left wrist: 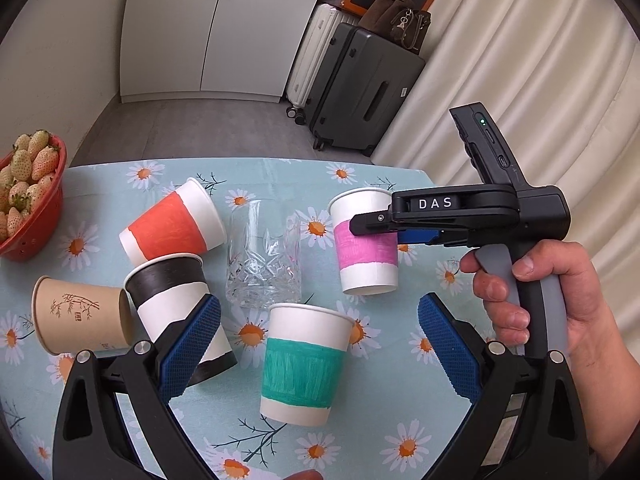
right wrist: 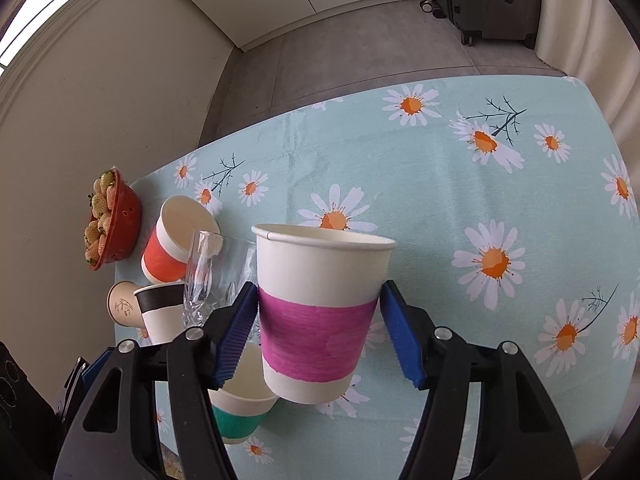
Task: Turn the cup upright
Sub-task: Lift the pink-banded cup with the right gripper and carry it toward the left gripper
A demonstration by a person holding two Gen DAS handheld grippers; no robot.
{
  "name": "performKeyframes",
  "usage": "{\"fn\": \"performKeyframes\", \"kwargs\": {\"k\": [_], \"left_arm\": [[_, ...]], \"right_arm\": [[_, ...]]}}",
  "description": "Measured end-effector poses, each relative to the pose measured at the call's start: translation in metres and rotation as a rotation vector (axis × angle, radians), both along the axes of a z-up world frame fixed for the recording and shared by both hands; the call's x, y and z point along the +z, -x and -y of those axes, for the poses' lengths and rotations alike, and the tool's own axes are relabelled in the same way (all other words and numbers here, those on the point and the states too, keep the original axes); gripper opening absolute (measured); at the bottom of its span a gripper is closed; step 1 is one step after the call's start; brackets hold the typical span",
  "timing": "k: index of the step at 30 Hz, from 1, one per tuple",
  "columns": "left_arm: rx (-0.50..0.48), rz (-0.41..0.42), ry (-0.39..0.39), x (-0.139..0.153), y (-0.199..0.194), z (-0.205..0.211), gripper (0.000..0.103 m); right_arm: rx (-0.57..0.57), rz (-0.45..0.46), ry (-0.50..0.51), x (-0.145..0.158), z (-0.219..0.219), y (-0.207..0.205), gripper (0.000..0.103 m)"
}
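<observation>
A pink-banded paper cup (left wrist: 366, 242) stands upright on the daisy tablecloth, and it also shows in the right wrist view (right wrist: 320, 312). My right gripper (right wrist: 318, 332) sits around it with its blue pads (right wrist: 236, 336) a little apart from the cup's sides, so it is open; it shows from the side in the left wrist view (left wrist: 374, 224). My left gripper (left wrist: 316, 344) is open and empty above an upright green-banded cup (left wrist: 302, 364). A black-banded cup (left wrist: 176, 300) stands upright. An orange-banded cup (left wrist: 172, 226) and a brown cup (left wrist: 82, 314) lie on their sides.
A cut-glass tumbler (left wrist: 264, 256) stands among the cups. A red bowl of pale strawberries (left wrist: 30, 196) sits at the table's left edge. Suitcases (left wrist: 360, 84) and a white cabinet (left wrist: 212, 28) stand beyond the table.
</observation>
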State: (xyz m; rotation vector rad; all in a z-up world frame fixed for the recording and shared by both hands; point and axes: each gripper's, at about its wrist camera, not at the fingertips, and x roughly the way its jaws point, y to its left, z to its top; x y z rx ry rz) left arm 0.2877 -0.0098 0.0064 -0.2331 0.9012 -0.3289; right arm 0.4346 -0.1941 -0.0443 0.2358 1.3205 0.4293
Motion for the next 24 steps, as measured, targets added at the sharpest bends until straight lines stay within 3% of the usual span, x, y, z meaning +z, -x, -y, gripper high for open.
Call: {"fn": "performKeyframes", "kwargs": {"k": [7, 12, 19, 24], "left_arm": [[0.019, 0.018, 0.002, 0.021, 0.041, -0.008, 0.097], [0.041, 0.009, 0.013, 0.028, 0.075, -0.019, 0.097], [0.063, -0.025, 0.008, 0.017, 0.12, -0.034, 0.097], [0.074, -0.057, -0.01, 0.001, 0.138, -0.042, 0.096]], "right_arm": [[0.046, 0.016, -0.02, 0.045, 0.005, 0.051, 0.063], [0.122, 0.013, 0.006, 0.057, -0.006, 0.105, 0.063], [0.204, -0.061, -0.001, 0.03, -0.023, 0.17, 0.063], [0.217, -0.123, 0.001, -0.003, -0.034, 0.193, 0.063]]}}
